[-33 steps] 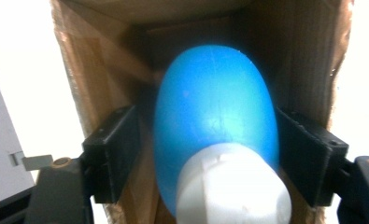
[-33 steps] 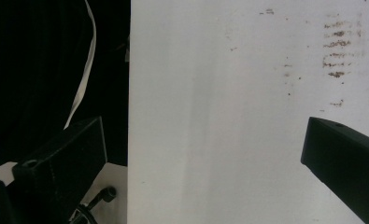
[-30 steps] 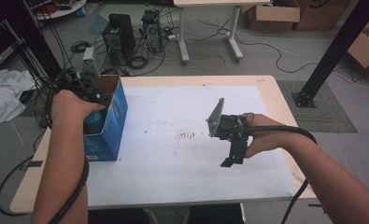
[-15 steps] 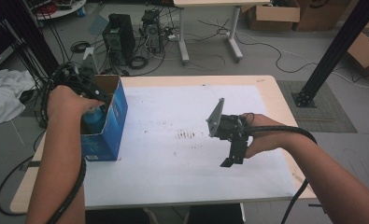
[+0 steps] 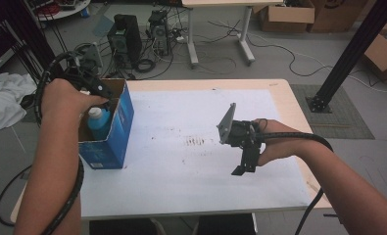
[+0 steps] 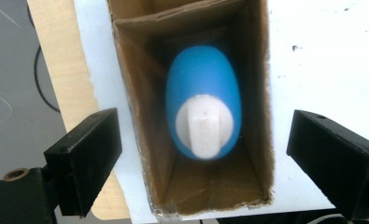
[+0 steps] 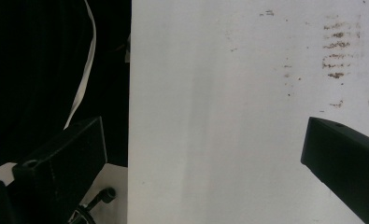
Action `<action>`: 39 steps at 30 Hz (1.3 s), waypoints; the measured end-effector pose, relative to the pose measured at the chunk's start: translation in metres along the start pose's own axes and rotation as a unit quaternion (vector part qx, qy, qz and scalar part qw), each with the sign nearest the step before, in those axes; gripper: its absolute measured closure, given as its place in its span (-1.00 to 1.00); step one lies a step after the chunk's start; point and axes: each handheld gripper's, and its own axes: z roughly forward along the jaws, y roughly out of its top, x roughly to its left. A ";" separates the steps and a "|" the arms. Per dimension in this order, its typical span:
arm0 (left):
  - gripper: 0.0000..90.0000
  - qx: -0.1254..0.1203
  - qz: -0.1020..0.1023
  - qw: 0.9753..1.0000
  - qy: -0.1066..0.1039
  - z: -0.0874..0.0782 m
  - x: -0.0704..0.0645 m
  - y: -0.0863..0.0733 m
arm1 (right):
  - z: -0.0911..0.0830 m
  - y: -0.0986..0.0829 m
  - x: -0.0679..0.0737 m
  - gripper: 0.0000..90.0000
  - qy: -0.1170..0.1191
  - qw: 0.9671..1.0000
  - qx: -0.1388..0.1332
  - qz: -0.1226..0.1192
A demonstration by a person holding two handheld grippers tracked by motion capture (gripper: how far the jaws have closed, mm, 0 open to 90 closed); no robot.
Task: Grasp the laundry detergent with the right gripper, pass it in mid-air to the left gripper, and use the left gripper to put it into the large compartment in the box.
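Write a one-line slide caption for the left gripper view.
Open left claw above a blue bottle standing in a cardboard box.

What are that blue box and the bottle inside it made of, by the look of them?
The box looks like cardboard: raw brown matte inner walls with frayed edges, and a printed blue outside in the high view. The bottle seems to be smooth blue plastic with a slight sheen, its white cap probably plastic too. Under them, the table has a pale wood-look edge.

- A wooden table (image 5: 289,93) carries a white sheet (image 5: 181,147) with brown smudges (image 5: 196,141) mid-sheet.
- A blue cardboard box (image 5: 113,139) stands on its left part — open-topped.
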 end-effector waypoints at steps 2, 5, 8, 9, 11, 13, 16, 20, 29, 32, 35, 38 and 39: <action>-0.82 -0.002 0.009 1.000 0.003 -0.004 -0.003 0.001 | 0.000 0.000 0.000 -1.00 0.000 1.000 -0.001 -0.001; -0.85 -0.005 0.016 1.000 0.002 -0.009 -0.007 0.001 | 0.000 0.000 0.000 -1.00 0.000 1.000 0.001 0.000; -0.85 -0.010 0.026 1.000 0.002 -0.014 -0.010 0.002 | 0.000 0.001 0.000 -1.00 0.000 1.000 0.002 0.002; -0.85 -0.011 0.030 0.999 0.000 -0.015 -0.012 0.003 | 0.000 0.001 0.001 -1.00 -0.001 1.000 0.003 0.002; -0.86 -0.014 0.035 0.999 0.003 -0.018 -0.016 0.003 | 0.000 0.001 0.001 -1.00 0.002 1.000 0.004 0.003; -0.87 -0.017 0.045 0.999 0.003 -0.021 -0.019 0.003 | 0.001 0.001 0.001 -1.00 0.001 1.000 0.003 0.003; -0.92 -0.020 0.055 0.998 0.006 -0.025 -0.025 0.004 | 0.000 0.002 0.001 -1.00 0.001 1.000 0.007 0.003; -0.99 -0.022 0.079 0.997 0.004 -0.029 -0.034 0.004 | -0.001 0.004 0.002 -1.00 0.002 1.000 0.008 0.006; -1.00 -0.023 0.196 0.980 -0.035 -0.039 -0.065 0.005 | -0.004 0.005 0.000 -1.00 0.005 1.000 0.021 0.008; -1.00 -0.015 0.255 0.965 -0.061 -0.039 -0.080 0.003 | -0.007 0.006 -0.004 -1.00 0.005 1.000 0.025 0.011; -1.00 0.002 0.323 0.943 -0.083 -0.038 -0.094 -0.001 | -0.009 0.007 -0.009 -1.00 0.003 0.999 0.030 0.016; -1.00 -0.002 0.372 0.922 -0.108 -0.039 -0.104 -0.003 | -0.012 0.010 -0.014 -1.00 0.002 0.999 0.034 0.018; -1.00 -0.001 0.383 0.917 -0.116 -0.038 -0.106 -0.003 | -0.013 0.011 -0.016 -1.00 0.001 0.999 0.036 0.019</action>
